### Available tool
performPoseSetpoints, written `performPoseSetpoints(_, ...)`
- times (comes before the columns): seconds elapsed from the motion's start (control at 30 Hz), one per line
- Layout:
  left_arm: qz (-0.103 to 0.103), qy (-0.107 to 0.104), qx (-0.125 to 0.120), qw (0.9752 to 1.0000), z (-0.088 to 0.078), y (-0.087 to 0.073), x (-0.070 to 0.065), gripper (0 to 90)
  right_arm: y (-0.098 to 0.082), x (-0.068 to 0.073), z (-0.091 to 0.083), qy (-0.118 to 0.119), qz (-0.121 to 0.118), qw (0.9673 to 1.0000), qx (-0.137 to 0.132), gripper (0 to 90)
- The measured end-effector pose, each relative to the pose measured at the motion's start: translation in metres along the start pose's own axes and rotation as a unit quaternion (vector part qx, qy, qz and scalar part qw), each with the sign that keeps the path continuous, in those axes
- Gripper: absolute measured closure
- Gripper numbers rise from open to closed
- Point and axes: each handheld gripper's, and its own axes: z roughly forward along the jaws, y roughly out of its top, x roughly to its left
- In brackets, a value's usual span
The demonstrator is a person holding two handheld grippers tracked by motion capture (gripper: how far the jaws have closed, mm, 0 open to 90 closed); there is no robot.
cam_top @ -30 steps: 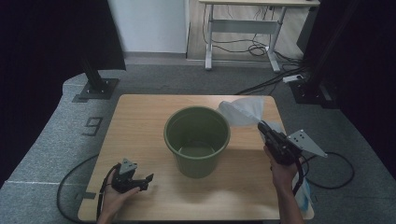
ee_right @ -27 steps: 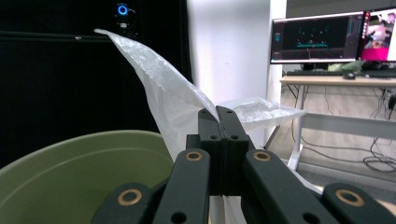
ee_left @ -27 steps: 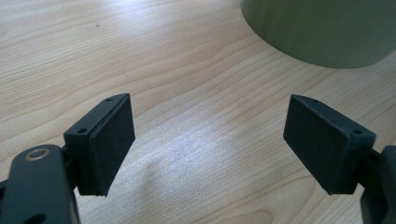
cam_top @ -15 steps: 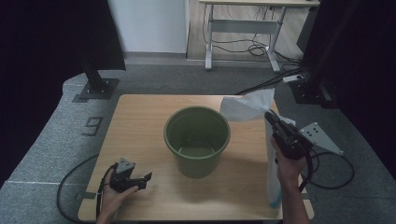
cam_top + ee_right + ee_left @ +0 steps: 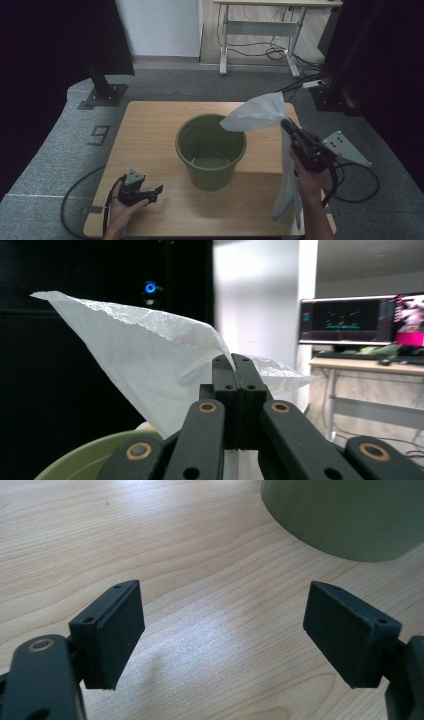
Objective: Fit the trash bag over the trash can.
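Right tongs (image 5: 286, 124) higher now, clamped on white bag (image 5: 257, 114); left tongs (image 5: 152, 194) wide, low.

White plastic bag (image 5: 260, 114): thin, translucent, crinkled. Pinched at one edge between the shut jaws of the right gripper (image 5: 286, 123), held up in the air. Upper part fans out over the right rim of the bucket; a long tail hangs down at the right table edge. Green bucket (image 5: 210, 151): round, upright, open-topped, at table centre, interior bare.
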Motion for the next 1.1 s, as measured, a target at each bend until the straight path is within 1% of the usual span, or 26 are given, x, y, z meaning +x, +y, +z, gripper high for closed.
performPoseSetpoints(0.1, -0.002, 0.001, -0.001, 1.0, 0.0, 0.0, 0.001, 16.7, -0.007, 0.008, 0.004, 0.016, -0.002, 0.9998, 0.01, 89.0)
performPoseSetpoints(0.17, -0.002, 0.0, 0.0, 1.0, 0.0, -0.001, 0.001, 16.6, -0.012, 0.013, 0.006, 0.034, 0.003, 0.9992, 0.02, 89.0)
performPoseSetpoints(0.23, -0.002, 0.0, 0.0, 1.0, 0.0, -0.001, 0.001, 16.7, -0.016, 0.017, 0.008, 0.043, 0.003, 0.9987, 0.026, 89.0)
performPoseSetpoints(0.3, -0.002, -0.001, 0.0, 1.0, 0.0, -0.001, 0.001, 16.7, -0.021, 0.021, 0.012, 0.055, 0.002, 0.9979, 0.036, 89.0)
performPoseSetpoints(0.37, -0.002, -0.001, 0.001, 1.0, 0.0, -0.001, 0.001, 16.7, -0.027, 0.027, 0.016, 0.067, 0.004, 0.9965, 0.05, 89.0)
performPoseSetpoints(0.43, -0.003, -0.001, 0.001, 1.0, 0.0, -0.001, 0.001, 16.7, -0.031, 0.03, 0.02, 0.076, 0.006, 0.9954, 0.058, 89.0)
performPoseSetpoints(0.53, -0.001, -0.001, 0.003, 1.0, 0.001, -0.001, 0.001, 16.7, -0.038, 0.038, 0.026, 0.091, 0.003, 0.9933, 0.072, 89.0)
performPoseSetpoints(0.63, -0.003, -0.001, 0.003, 1.0, 0.001, -0.002, 0.002, 16.7, -0.04, 0.048, 0.03, 0.107, -0.002, 0.9913, 0.077, 89.0)
performPoseSetpoints(0.77, -0.004, 0.0, 0.001, 1.0, 0.0, -0.002, 0.003, 16.7, -0.036, 0.06, 0.033, 0.126, -0.009, 0.9893, 0.074, 89.0)
performPoseSetpoints(0.87, -0.005, 0.0, 0.0, 1.0, -0.001, -0.002, 0.003, 16.7, -0.033, 0.067, 0.033, 0.131, -0.022, 0.9886, 0.072, 88.9)
performPoseSetpoints(0.93, -0.004, 0.0, -0.001, 1.0, -0.001, -0.002, 0.003, 16.7, -0.033, 0.068, 0.035, 0.129, -0.029, 0.9882, 0.077, 88.9)
performPoseSetpoints(1.0, -0.004, 0.0, -0.001, 1.0, -0.001, -0.002, 0.003, 16.7, -0.038, 0.065, 0.039, 0.125, -0.024, 0.9874, 0.094, 88.9)
performPoseSetpoints(1.1, -0.004, 0.0, 0.0, 1.0, -0.001, -0.002, 0.003, 16.7, -0.05, 0.059, 0.045, 0.125, -0.005, 0.9857, 0.114, 88.9)
